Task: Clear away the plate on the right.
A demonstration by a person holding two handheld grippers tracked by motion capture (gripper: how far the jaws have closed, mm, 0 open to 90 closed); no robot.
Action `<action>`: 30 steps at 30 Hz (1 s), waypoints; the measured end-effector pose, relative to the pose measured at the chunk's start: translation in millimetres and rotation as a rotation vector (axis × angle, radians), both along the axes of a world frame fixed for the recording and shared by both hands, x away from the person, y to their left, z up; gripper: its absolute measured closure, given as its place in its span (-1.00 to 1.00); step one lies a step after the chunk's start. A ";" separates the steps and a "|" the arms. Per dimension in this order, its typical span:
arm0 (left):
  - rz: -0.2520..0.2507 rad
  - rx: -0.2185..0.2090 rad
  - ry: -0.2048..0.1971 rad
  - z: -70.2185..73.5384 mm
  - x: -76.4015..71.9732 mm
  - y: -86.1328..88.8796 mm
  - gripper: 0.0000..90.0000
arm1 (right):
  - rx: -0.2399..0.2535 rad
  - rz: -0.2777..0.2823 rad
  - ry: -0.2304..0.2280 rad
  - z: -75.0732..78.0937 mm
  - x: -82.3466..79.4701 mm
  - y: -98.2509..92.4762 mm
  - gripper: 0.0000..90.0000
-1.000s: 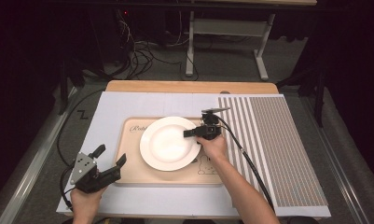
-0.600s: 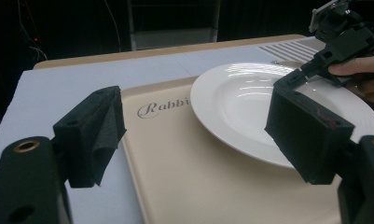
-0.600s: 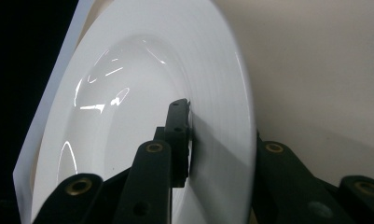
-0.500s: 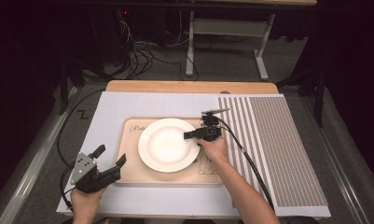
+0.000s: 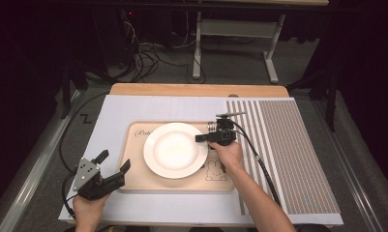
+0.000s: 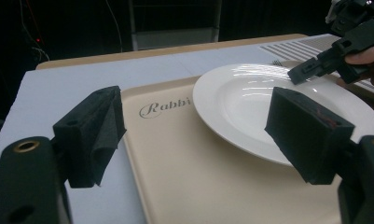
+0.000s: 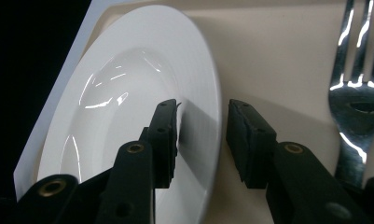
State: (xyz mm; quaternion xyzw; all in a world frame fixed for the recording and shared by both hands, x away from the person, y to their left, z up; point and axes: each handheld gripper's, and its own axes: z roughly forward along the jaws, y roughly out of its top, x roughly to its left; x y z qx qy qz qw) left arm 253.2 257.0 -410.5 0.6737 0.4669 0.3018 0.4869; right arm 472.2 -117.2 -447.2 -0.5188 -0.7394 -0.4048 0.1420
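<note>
A white plate [image 5: 174,151] lies on a beige tray [image 5: 133,169] printed with "Rabbit". My right gripper [image 5: 200,138] reaches in level from the right, at the plate's right rim. In the right gripper view its jaws [image 7: 203,126] straddle the rim of the plate [image 7: 124,93] with a gap on each side; they have just been opening. My left gripper [image 5: 115,160] rests open with nothing between its jaws off the tray's front left corner. In the left gripper view it [image 6: 198,133] points at the plate [image 6: 250,102], with the right gripper [image 6: 299,74] beyond.
A metal fork [image 7: 357,70] lies on the tray right of the plate. The tray sits on a white board [image 5: 114,108], and a grey striped mat [image 5: 288,154] covers the table's right part. Cables trail from both grippers. Table legs and wires stand beyond the far edge.
The plate has settled very slightly toward the person. Both hands stay where they were.
</note>
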 end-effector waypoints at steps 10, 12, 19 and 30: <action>0.002 0.001 0.002 -0.4 0.4 0.1 -0.55 | 0.032 -0.029 -0.019 2.8 -1.5 -18.3 0.43; 0.001 0.001 0.003 -0.4 0.6 0.3 -0.55 | 0.032 -0.032 -0.029 4.4 -1.7 -21.0 0.44; 0.001 0.000 0.003 -0.5 1.2 0.7 -0.55 | 0.037 -0.039 -0.047 10.4 -1.9 -30.3 0.44; 0.003 -0.003 0.004 -0.4 1.1 1.0 -0.55 | 0.051 -0.053 -0.061 13.3 -3.5 -42.6 0.45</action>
